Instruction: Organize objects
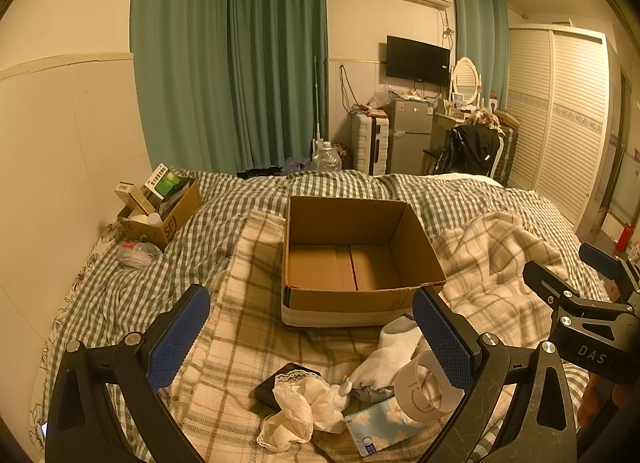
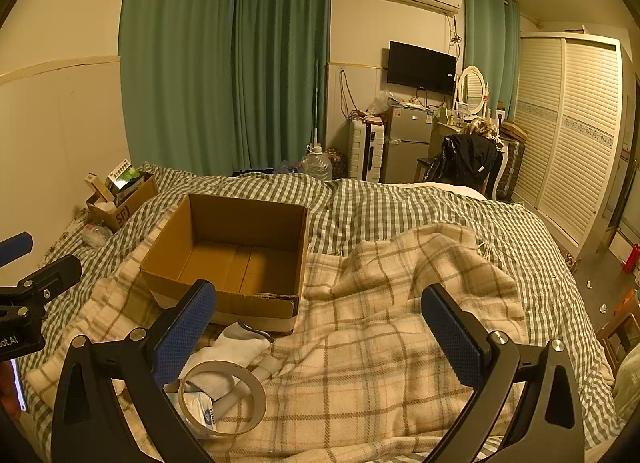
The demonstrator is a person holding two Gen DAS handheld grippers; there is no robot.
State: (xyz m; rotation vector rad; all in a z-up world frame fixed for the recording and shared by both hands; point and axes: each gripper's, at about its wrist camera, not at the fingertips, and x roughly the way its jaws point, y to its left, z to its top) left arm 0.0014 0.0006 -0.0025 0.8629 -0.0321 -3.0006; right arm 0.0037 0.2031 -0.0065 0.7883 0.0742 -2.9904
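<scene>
An empty open cardboard box (image 1: pixel 352 259) sits on a plaid blanket (image 1: pixel 240 343) on the bed; it also shows in the right wrist view (image 2: pixel 236 255). In front of it lie a white sock (image 1: pixel 390 351), a tape roll (image 1: pixel 424 387), a cream lace cloth (image 1: pixel 300 411), a black case (image 1: pixel 276 383) and a blue floral tissue pack (image 1: pixel 380 423). My left gripper (image 1: pixel 310 337) is open and empty, above these items. My right gripper (image 2: pixel 318 329) is open and empty over the blanket, right of the sock (image 2: pixel 236 347) and tape roll (image 2: pixel 222 397).
A small carton (image 1: pixel 160 207) with medicine boxes stands at the bed's far left by the wall, a clear plastic bag (image 1: pixel 136 253) next to it. Beyond the bed are a suitcase (image 1: pixel 370 141), a fridge (image 1: pixel 408 135), a chair (image 1: pixel 468 151) and a wardrobe (image 1: pixel 560 115).
</scene>
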